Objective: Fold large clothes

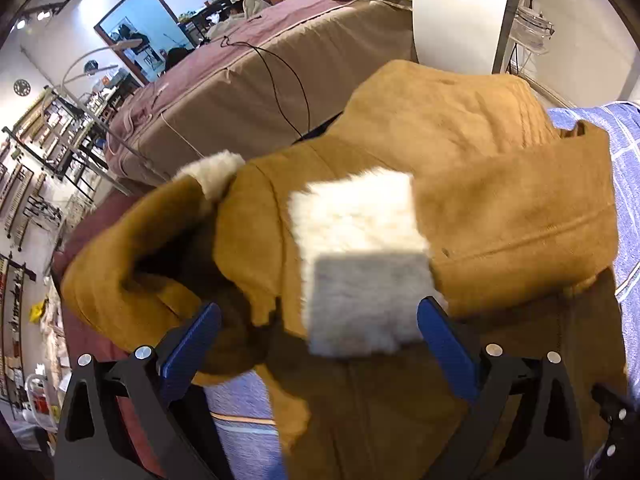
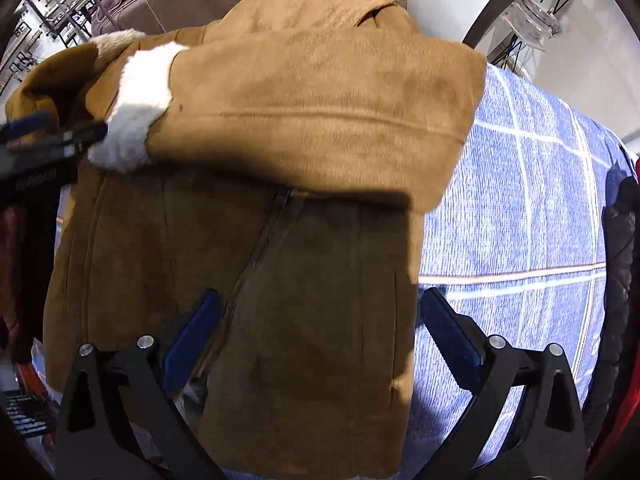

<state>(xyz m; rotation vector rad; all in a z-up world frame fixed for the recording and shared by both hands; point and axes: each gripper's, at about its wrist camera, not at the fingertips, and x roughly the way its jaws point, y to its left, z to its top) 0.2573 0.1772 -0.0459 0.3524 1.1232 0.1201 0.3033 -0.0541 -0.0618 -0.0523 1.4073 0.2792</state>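
Note:
A tan suede jacket (image 1: 460,168) with white fleece trim lies on a blue checked bedsheet (image 1: 628,184). One sleeve (image 2: 312,108) is folded across the zipped front, and its white cuff (image 1: 360,256) sits just ahead of and between the blue fingers (image 1: 200,332) of my open left gripper (image 1: 320,320). A second fleece cuff (image 1: 216,172) shows on the jacket's left side. In the right wrist view my open right gripper (image 2: 320,312) hovers over the jacket's lower body (image 2: 320,300) by the zip, holding nothing. The left gripper (image 2: 94,134) shows there beside the cuff (image 2: 140,108).
Behind the jacket stands a second bed with a brown and mauve cover (image 1: 240,80), a black cable (image 1: 296,92) trailing over it. A white curved "David B" panel (image 1: 456,12) rises behind the collar. Shelving (image 1: 48,140) lines the left wall. A dark padded garment (image 2: 620,240) lies at the sheet's right edge.

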